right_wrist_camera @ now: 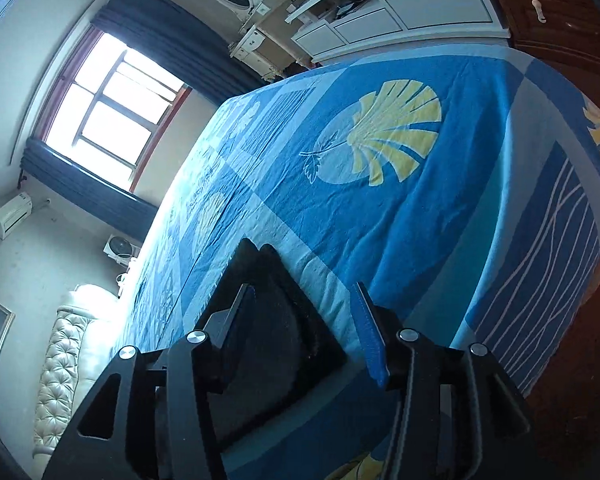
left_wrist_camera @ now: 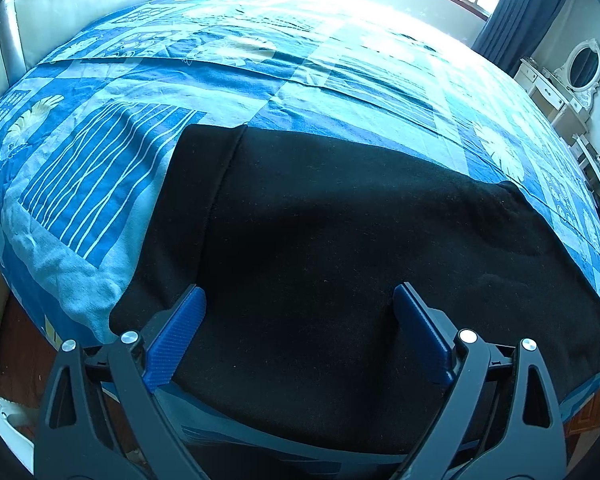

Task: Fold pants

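Blue patterned bedspread (left_wrist_camera: pixel 220 80), bare across upper frame; black pants (left_wrist_camera: pixel 340 220) beneath left gripper (left_wrist_camera: pixel 298 300), jaws wide apart; right gripper (right_wrist_camera: pixel 304 300) parted, unclamped, over pants' corner.

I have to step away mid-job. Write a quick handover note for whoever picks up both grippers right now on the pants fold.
Left gripper: open wide, holding nothing, poised over the black pants.
Right gripper: fingers apart with a corner of the pants between them, not pressed on it; count it as open.
Pants: lying flat on the blue patterned bedspread near the front edge of the bed, apparently folded over, one seam running up the left side.
Done: they look like a compact block; how many folds I cannot tell.
Left: check the edges line up, then make any last fold and smooth.
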Demonstrator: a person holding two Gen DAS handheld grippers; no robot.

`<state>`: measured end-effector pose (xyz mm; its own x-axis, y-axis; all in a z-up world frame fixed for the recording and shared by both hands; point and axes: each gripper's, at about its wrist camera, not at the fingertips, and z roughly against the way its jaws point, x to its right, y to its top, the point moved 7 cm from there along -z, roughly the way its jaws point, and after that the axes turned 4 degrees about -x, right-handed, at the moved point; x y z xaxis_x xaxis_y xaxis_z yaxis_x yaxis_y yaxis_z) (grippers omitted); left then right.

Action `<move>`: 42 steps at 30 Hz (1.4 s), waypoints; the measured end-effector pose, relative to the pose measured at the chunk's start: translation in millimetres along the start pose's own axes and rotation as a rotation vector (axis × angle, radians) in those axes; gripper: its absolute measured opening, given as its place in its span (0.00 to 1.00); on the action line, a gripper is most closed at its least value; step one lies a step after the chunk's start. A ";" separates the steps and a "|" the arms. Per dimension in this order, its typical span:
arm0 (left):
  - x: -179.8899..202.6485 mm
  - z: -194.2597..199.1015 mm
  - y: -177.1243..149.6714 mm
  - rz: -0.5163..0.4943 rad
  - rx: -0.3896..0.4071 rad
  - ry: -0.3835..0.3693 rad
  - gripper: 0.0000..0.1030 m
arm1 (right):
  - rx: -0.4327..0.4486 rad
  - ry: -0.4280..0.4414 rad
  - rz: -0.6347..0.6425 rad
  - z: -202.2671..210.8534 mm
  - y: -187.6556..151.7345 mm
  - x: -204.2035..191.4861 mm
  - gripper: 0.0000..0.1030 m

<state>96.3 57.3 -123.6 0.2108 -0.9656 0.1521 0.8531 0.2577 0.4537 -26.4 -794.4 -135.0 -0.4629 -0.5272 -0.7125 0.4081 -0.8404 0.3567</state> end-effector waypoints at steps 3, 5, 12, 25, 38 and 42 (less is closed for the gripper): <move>2.4 7.9 -1.1 0.006 0.018 -0.004 0.92 | -0.102 0.049 0.040 -18.0 11.6 -8.0 0.59; 5.6 14.1 -1.6 0.008 0.035 -0.019 0.92 | -0.157 0.054 0.078 -30.0 15.7 -12.6 0.60; 16.8 20.2 -1.4 -0.034 0.042 -0.011 0.92 | -0.330 0.057 0.157 -69.3 11.9 -18.8 0.61; 9.3 6.0 -8.2 0.017 0.000 -0.001 0.92 | -0.484 0.056 0.245 -85.1 -27.2 -41.3 0.24; 9.8 8.7 -8.9 -0.012 -0.008 -0.016 0.92 | -0.363 0.281 0.164 -27.8 -21.4 -116.9 0.21; 10.3 12.1 -12.3 -0.018 -0.017 -0.034 0.92 | -0.353 0.340 0.213 -8.3 -30.8 -166.1 0.21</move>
<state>82.2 44.6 -117.0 0.1789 -0.9683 0.1743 0.8647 0.2393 0.4416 44.4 -679.9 -32.7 -0.0841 -0.5617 -0.8231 0.7321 -0.5952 0.3313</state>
